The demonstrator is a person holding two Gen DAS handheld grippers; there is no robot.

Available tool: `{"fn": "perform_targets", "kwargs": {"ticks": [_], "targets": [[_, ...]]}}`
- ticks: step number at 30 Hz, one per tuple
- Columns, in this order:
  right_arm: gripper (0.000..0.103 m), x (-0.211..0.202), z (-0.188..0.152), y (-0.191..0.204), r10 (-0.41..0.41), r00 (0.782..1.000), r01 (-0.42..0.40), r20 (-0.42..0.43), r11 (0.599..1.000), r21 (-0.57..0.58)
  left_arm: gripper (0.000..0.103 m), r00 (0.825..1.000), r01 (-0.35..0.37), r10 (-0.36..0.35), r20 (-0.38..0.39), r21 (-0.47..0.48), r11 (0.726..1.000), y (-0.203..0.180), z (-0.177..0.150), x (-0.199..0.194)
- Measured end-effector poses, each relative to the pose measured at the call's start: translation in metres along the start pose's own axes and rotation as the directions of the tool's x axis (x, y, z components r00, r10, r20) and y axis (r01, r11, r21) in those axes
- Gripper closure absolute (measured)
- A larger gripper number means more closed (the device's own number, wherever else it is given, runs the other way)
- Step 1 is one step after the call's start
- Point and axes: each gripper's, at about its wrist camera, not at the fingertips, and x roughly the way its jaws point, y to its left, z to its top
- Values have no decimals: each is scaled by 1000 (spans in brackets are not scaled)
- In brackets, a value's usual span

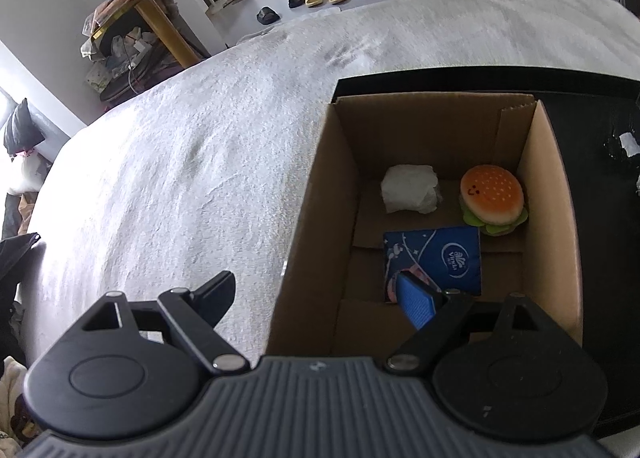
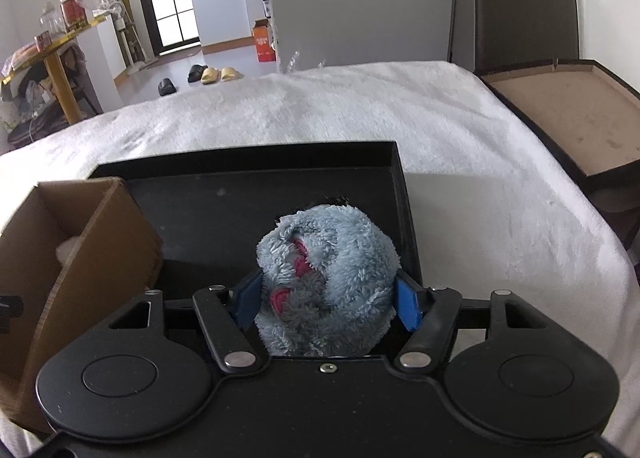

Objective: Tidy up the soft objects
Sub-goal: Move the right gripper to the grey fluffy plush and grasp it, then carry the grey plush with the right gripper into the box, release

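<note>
An open cardboard box [image 1: 552, 193] stands on a black tray [image 1: 592, 129] on the bed. Inside it lie a white crumpled bundle [image 1: 410, 187], a burger plush [image 1: 492, 199] and a blue tissue pack [image 1: 434, 258]. My left gripper [image 1: 314, 280] is open and straddles the box's left wall: its blue-padded finger is inside, the other over the blanket. In the right wrist view my right gripper [image 2: 326, 298] is shut on a fluffy grey-blue plush toy [image 2: 328, 258] with pink patches, over the black tray [image 2: 248, 193], just right of the box [image 2: 80, 258].
A white fuzzy blanket [image 2: 400, 113] covers the bed around the tray. A shallow brown box lid [image 2: 568, 113] lies at the bed's right edge. Beyond the bed are slippers [image 2: 212, 74] on the floor and a cluttered gold-legged table [image 1: 160, 9].
</note>
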Motion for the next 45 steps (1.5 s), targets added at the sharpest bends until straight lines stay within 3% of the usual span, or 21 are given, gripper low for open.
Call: {"fn": "perform_targets", "kwargs": {"ticks": [8, 14, 23, 29, 31, 35, 37, 40, 43, 45], "targets": [[39, -23, 9, 24, 37, 998, -36, 45, 999, -24, 17, 998, 59, -58, 33, -34, 998, 21, -4, -6], [38, -36, 14, 41, 114, 990, -110, 80, 993, -46, 17, 990, 133, -130, 46, -50, 990, 35, -12, -8], [38, -52, 19, 69, 235, 966, -228, 107, 971, -78, 17, 966, 251, -246, 84, -54, 966, 54, -20, -11], [38, -50, 23, 87, 288, 955, -281, 72, 955, -96, 21, 946, 318, -309, 94, -100, 943, 71, -28, -7], [38, -51, 25, 94, 306, 950, -298, 66, 948, -107, 29, 950, 309, -302, 81, -96, 946, 71, -29, -4], [38, -54, 26, 109, 332, 942, -324, 51, 938, -126, 44, 940, 342, -336, 66, -122, 932, 77, -34, 2], [38, -54, 25, 115, 338, 940, -331, 41, 935, -130, 59, 937, 348, -344, 56, -137, 927, 79, -37, 6], [38, -55, 26, 125, 328, 944, -318, 42, 936, -149, 81, 917, 397, -398, 33, -176, 901, 84, -39, 13], [38, -55, 28, 132, 351, 936, -344, 31, 929, -135, 92, 905, 421, -425, 27, -206, 884, 90, -42, 17], [38, -56, 29, 141, 356, 934, -349, 21, 926, -147, 92, 897, 436, -440, 30, -222, 872, 95, -43, 19]]}}
